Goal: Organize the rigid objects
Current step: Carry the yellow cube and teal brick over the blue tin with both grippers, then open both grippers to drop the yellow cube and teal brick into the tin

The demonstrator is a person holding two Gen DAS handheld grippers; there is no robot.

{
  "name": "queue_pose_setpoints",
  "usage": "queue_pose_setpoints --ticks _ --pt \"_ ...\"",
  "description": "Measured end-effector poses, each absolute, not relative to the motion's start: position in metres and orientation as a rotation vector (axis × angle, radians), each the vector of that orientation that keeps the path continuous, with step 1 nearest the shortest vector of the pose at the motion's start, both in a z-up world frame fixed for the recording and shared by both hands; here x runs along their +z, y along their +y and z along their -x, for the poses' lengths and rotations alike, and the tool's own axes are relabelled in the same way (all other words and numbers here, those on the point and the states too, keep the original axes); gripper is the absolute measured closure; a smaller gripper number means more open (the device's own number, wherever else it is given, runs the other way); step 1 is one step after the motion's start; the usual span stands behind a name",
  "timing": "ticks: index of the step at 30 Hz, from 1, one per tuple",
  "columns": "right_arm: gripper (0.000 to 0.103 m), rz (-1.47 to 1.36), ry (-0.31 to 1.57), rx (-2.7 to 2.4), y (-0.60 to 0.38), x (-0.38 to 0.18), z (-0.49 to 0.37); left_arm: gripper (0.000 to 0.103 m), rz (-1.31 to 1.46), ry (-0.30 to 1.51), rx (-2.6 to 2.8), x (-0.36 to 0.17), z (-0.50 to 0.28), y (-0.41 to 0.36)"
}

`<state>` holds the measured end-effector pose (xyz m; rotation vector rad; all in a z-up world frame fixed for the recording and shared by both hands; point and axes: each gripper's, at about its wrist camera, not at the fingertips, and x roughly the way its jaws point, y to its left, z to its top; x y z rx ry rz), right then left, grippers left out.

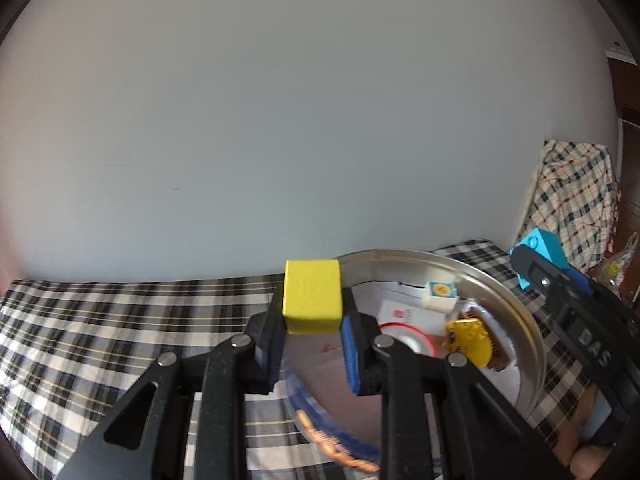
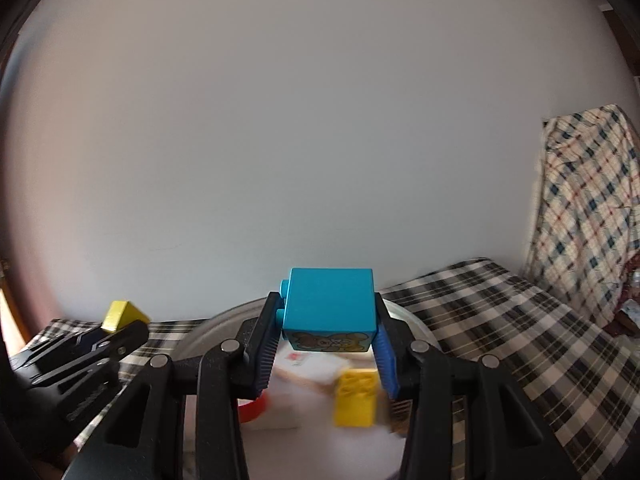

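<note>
My left gripper (image 1: 313,312) is shut on a plain yellow cube (image 1: 312,295), held just above the near left rim of a round metal tin (image 1: 516,308). My right gripper (image 2: 329,330) is shut on a blue toy brick (image 2: 330,306) with studs on its left side and a bear picture underneath; it hangs over the tin (image 2: 208,330). The same blue brick (image 1: 540,246) shows at the right of the left wrist view, and the yellow cube (image 2: 120,315) at the left of the right wrist view. Inside the tin lie a yellow studded brick (image 1: 470,340) (image 2: 356,398), a small white printed cube (image 1: 440,292) and a red ring (image 1: 404,330).
The tin stands on a black-and-white plaid cloth (image 1: 100,340) that covers the surface up to a pale wall. A plaid cloth-draped object (image 2: 584,208) rises at the far right. Part of a hand (image 1: 580,448) shows at the lower right of the left wrist view.
</note>
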<state>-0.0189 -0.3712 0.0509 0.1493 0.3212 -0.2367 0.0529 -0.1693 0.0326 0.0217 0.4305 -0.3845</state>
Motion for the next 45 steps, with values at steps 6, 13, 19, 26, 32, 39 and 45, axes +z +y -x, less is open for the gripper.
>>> queue_pose_setpoints --ticks 6,13,19,26,32,39,45 --pt "0.058 -0.095 0.375 -0.289 -0.388 0.040 -0.001 0.080 -0.060 0.493 -0.449 0.018 -0.060 -0.209" --pt "0.058 -0.075 0.455 -0.292 -0.399 0.024 -0.020 0.080 -0.105 0.541 -0.475 0.001 -0.060 -0.238" --pt "0.058 -0.078 0.492 -0.280 -0.397 0.020 -0.027 0.080 -0.111 0.562 -0.471 -0.003 -0.064 -0.245" --pt "0.057 -0.098 0.550 -0.282 -0.400 0.011 -0.037 0.080 -0.144 0.561 -0.437 -0.007 -0.070 -0.257" --pt "0.058 -0.121 0.576 -0.267 -0.402 0.007 -0.040 0.080 -0.167 0.559 -0.401 -0.007 -0.071 -0.257" --pt "0.057 -0.125 0.586 -0.238 -0.397 0.006 -0.042 0.080 -0.164 0.561 -0.386 -0.007 -0.074 -0.253" --pt "0.057 -0.121 0.594 -0.229 -0.393 0.006 -0.043 0.080 -0.153 0.563 -0.395 -0.007 -0.076 -0.253"
